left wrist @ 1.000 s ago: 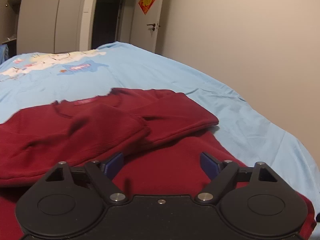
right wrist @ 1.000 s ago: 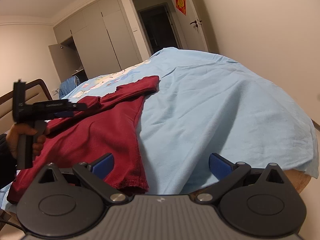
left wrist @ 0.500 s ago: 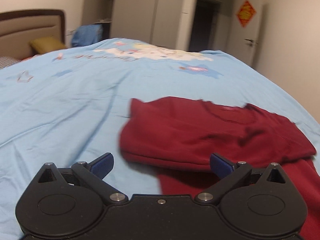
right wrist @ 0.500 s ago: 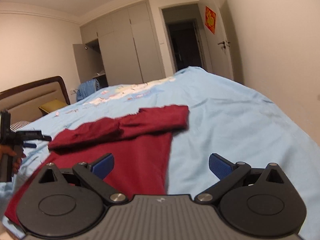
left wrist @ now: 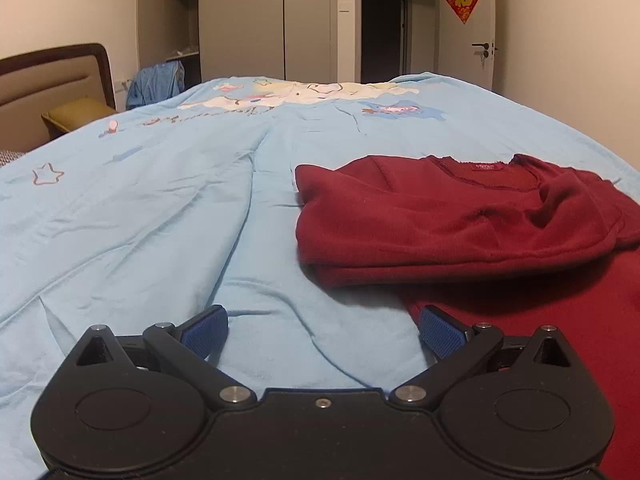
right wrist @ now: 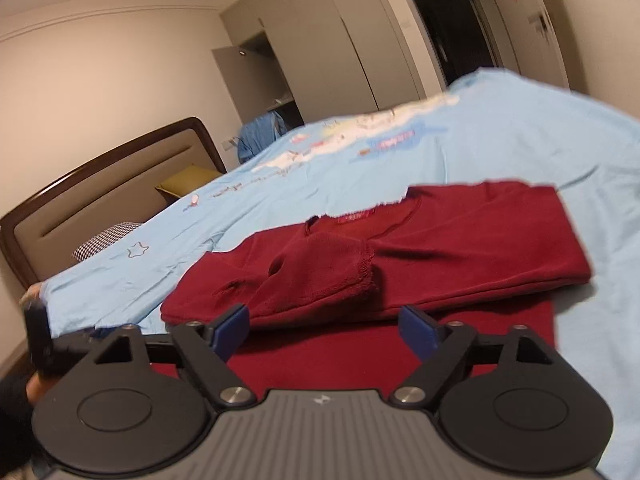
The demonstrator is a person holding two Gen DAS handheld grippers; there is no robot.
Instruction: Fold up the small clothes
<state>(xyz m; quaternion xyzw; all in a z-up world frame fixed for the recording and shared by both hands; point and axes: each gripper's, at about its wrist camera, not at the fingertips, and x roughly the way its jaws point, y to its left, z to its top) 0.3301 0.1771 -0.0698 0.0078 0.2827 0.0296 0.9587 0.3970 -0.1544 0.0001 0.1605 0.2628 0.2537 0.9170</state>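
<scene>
Both hand-held grippers, the left hand-held gripper (left wrist: 322, 330) and the right hand-held gripper (right wrist: 322, 330), hover with jaws apart and empty at the near edge of the dark red sweater (left wrist: 472, 220), which lies right of centre on the light blue bedspread (left wrist: 160, 220) with sleeves folded across its chest, probably so its lower hem can be lifted next.

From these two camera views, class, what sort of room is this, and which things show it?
Most likely a home bedroom. A bed with a light blue printed cover fills the view, a padded headboard stands behind it, and built-in wardrobes line the far wall.
</scene>
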